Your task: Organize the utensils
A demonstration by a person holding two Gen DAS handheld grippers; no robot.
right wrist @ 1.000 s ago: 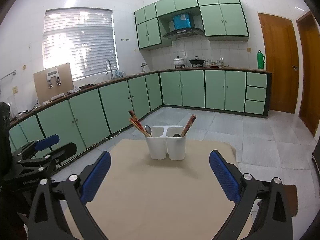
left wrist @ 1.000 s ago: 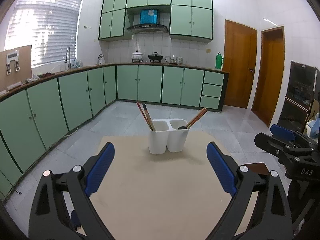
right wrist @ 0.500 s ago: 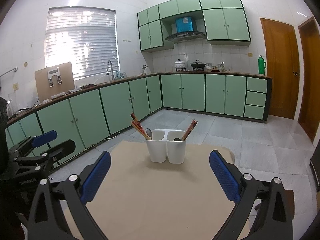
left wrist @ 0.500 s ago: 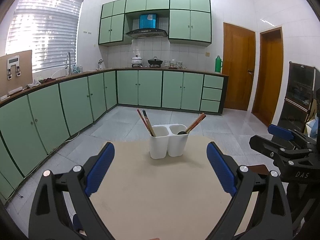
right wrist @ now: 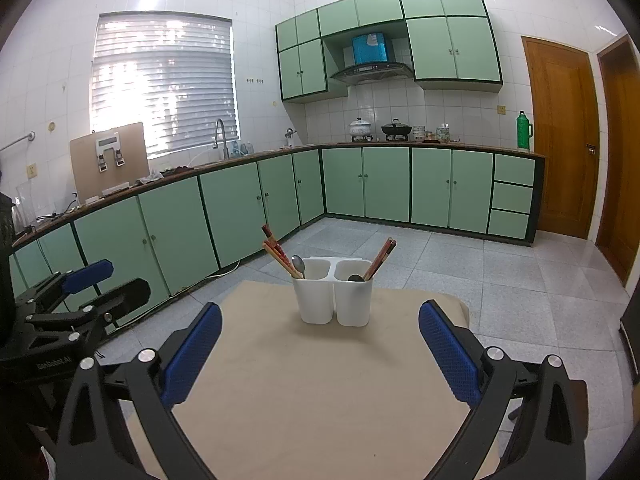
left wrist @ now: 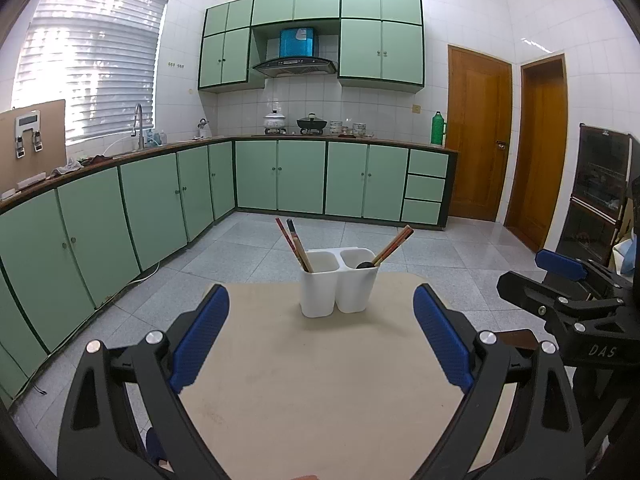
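A white two-compartment utensil holder (left wrist: 338,285) stands near the far end of the beige table (left wrist: 320,380); it also shows in the right wrist view (right wrist: 333,294). Its left compartment holds brown chopsticks (left wrist: 293,243) and a metal spoon (right wrist: 298,266). Its right compartment holds chopsticks (left wrist: 394,243) and a dark spoon (left wrist: 366,265). My left gripper (left wrist: 320,332) is open and empty, well short of the holder. My right gripper (right wrist: 320,340) is open and empty, also short of it. Each gripper shows at the edge of the other's view.
Green kitchen cabinets (left wrist: 160,204) run along the left and far walls. A grey tiled floor (left wrist: 460,256) surrounds the table. Two wooden doors (left wrist: 478,140) stand at the right, and a dark cabinet (left wrist: 600,188) stands at the far right.
Both grippers have drawn back and tilted up slightly, so the holder sits a little lower and smaller in view. Both stay open and empty.
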